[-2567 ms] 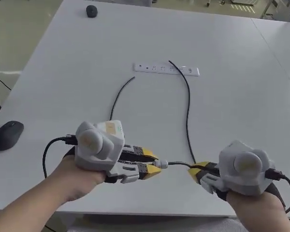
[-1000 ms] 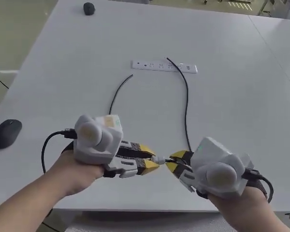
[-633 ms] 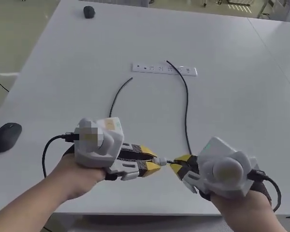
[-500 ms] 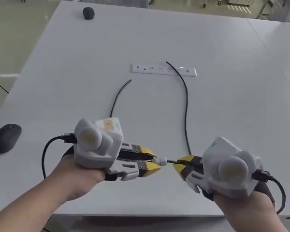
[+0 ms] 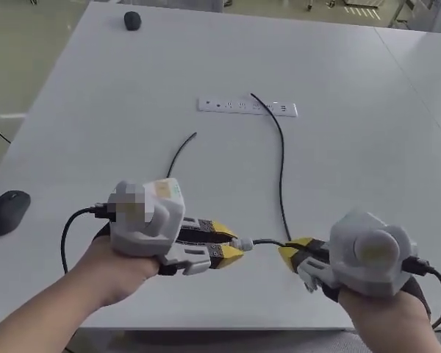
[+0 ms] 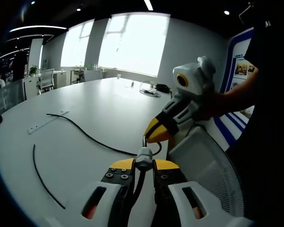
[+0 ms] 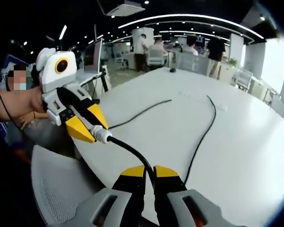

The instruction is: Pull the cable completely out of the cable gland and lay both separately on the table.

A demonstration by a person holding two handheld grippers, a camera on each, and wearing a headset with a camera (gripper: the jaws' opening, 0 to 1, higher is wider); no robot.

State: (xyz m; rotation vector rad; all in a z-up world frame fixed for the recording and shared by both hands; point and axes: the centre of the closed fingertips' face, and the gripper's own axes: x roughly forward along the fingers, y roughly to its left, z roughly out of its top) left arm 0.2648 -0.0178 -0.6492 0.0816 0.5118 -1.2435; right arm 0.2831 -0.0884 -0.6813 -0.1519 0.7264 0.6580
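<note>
My left gripper point(image 5: 234, 247) is shut on the small white cable gland point(image 5: 244, 242) just above the table's near edge. A black cable point(image 5: 281, 165) leaves the gland and passes into my right gripper point(image 5: 288, 252), which is shut on it a short way to the right. From there it curves away to the power strip point(image 5: 246, 107). The cable's other tail point(image 5: 181, 152) lies behind the left gripper. In the left gripper view the gland point(image 6: 144, 158) sits between the yellow jaws, facing the right gripper point(image 6: 157, 133). In the right gripper view the cable point(image 7: 131, 152) runs from my jaws to the gland point(image 7: 102, 136).
A dark mouse point(image 5: 1, 212) lies at the table's left edge and another dark mouse point(image 5: 132, 20) at the far side. The white table point(image 5: 353, 147) stretches wide beyond the cable. A mesh chair point(image 7: 57, 189) sits below the near edge. People stand in the far background.
The right gripper closed in on the gland, took the cable, then moved right. More cable now spans between the grippers, and the free tail behind the left gripper has shortened.
</note>
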